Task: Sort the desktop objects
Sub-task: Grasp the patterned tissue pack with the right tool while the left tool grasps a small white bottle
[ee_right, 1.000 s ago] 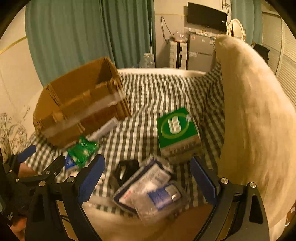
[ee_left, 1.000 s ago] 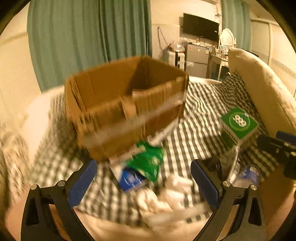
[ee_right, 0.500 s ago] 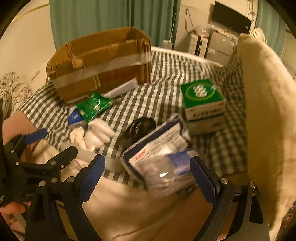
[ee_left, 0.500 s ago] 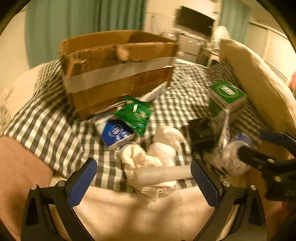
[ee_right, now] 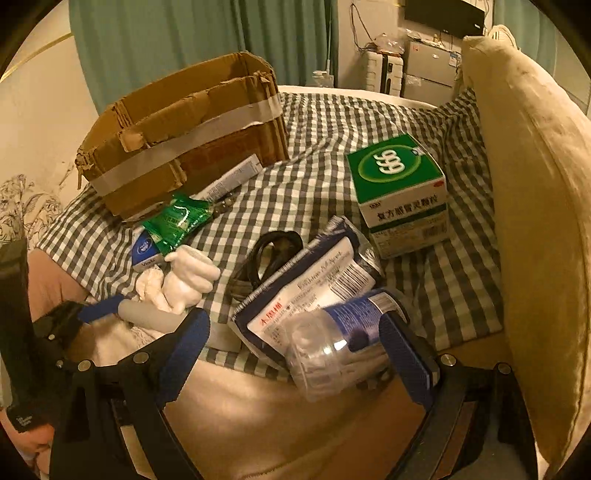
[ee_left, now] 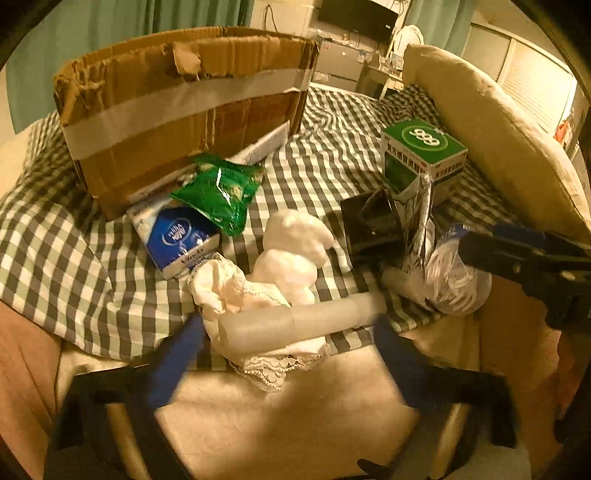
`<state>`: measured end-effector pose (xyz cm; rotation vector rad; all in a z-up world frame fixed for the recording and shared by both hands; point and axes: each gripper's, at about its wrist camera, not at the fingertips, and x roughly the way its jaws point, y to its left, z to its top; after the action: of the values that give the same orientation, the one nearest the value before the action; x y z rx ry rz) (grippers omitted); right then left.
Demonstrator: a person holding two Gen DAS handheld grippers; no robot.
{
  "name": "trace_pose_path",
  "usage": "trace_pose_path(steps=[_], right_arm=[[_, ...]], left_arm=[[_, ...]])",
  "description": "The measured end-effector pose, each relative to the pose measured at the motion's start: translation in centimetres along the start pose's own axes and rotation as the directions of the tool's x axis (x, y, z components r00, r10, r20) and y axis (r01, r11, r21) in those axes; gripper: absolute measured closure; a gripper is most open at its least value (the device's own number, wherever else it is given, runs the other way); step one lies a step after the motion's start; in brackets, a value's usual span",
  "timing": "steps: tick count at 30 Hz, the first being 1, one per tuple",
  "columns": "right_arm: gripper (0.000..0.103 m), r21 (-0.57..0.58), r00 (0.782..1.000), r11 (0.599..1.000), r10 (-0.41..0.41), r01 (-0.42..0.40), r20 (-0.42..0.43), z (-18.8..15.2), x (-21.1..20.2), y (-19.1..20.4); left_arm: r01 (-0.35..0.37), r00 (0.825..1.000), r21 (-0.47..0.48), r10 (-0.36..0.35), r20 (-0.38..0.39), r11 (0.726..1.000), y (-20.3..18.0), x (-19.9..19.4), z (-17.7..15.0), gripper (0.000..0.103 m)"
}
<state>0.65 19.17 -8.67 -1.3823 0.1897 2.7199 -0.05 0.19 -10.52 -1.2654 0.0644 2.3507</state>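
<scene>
An open cardboard box [ee_left: 184, 99] stands at the back left on a checked cloth [ee_left: 332, 122]; it also shows in the right wrist view [ee_right: 184, 136]. In front lie a green packet [ee_left: 218, 192], a blue tissue pack [ee_left: 177, 236], a white figurine [ee_left: 291, 251], a frosted tube [ee_left: 303, 321] on lace cloth, a black object [ee_left: 369, 225] and a green 999 box [ee_left: 424, 151]. My left gripper [ee_left: 288, 332] is open around the tube. My right gripper [ee_right: 295, 328] is open around a clear plastic jar [ee_right: 332, 343] beside a blue-white pouch [ee_right: 314, 284].
A large beige cushion [ee_right: 535, 206] runs along the right side. A slim white carton [ee_right: 236, 177] leans against the cardboard box. Green curtains [ee_right: 207, 44] and a TV with cabinets [ee_right: 443, 14] are behind. Bare beige surface [ee_left: 295, 417] lies at the front edge.
Both grippers have dropped and moved forward toward the pile. The left one now straddles the frosted tube, the right one the clear jar. Both stay open.
</scene>
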Motion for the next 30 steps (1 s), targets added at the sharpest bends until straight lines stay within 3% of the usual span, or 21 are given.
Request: trace_pose_path(steps=[1,3,5,7,9,11,13,17,19,22,30], right_arm=[[0.010,-0.006,1.000,1.000,0.004,-0.004,0.000,0.2,0.2,0.3],[0.010,-0.019,1.000,1.000,0.010,-0.010,0.006,0.6,0.4,0.8],[0.010,-0.037,1.000,0.999,0.003,-0.002,0.014,1.3,0.8,1.3],[0.010,-0.038,1.000,0.999,-0.012,0.012,0.012,2.0,1.4,1.5],[0.011,-0.026,1.000,0.999,-0.023,0.022,-0.006,2.7,2.4,1.5],[0.020,-0.013,0.997,0.998,-0.060,0.059,-0.040,3.0,3.5,1.3],[0.037,0.001,0.995,0.997,-0.071,0.072,-0.070,2.9,4.3,0.9],[0.047,0.031,0.994,0.998,-0.046,0.049,-0.096,2.5,5.2,-0.1],[0.092,0.040,0.994,0.999,-0.017,0.021,-0.106,2.6,5.2,-0.2],[0.096,0.023,0.994,0.999,-0.035,0.038,-0.105,2.3,5.2,-0.1],[0.098,0.075,0.997,0.996,0.043,-0.038,-0.060,2.1,2.0,-1.0]], left_arm=[[0.005,1.000,0.001,-0.005,-0.016,1.000,0.0,0.2,0.0,0.043],[0.055,0.998,-0.010,-0.055,-0.038,0.998,0.2,0.3,-0.1,0.047],[0.117,0.993,-0.021,-0.117,-0.013,0.993,0.3,-0.4,0.2,0.054],[0.120,0.993,0.017,-0.120,-0.013,0.993,0.0,-0.8,0.6,0.068],[0.120,0.992,0.042,-0.119,-0.029,0.992,-0.1,-0.9,0.6,0.069],[0.128,0.991,0.039,-0.127,-0.037,0.991,-0.1,-0.8,0.5,0.069],[0.126,0.992,0.042,-0.125,-0.037,0.991,-0.1,-0.9,0.4,0.069],[0.130,0.991,0.055,-0.127,-0.043,0.990,-0.3,-0.6,0.6,0.069],[0.134,0.990,0.064,-0.132,-0.042,0.989,-0.4,-0.5,0.5,0.071],[0.170,0.985,0.096,-0.169,-0.026,0.981,-0.8,-1.0,0.7,0.081],[0.175,0.983,0.172,-0.182,0.027,0.969,-2.3,-2.6,1.3,0.082]])
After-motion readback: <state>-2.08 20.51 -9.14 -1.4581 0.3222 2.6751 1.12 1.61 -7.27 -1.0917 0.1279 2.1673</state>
